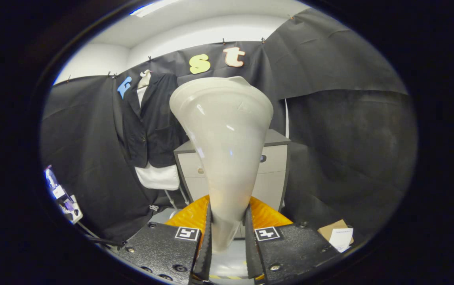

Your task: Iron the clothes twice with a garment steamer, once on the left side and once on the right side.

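My gripper is shut on the narrow handle end of a white garment steamer head, which flares upward and wide just ahead of the fingers and stands upright. Beyond it and to the left, a black jacket hangs against the black cloth wall over a white shirt, whose hem shows below the jacket. The steamer head is apart from the jacket, with its wide mouth facing away from me. It hides the jacket's right side.
A grey drawer cabinet stands behind the steamer, right of the jacket. A cardboard box with a paper on it lies low on the right. Some small items and cables sit low on the left.
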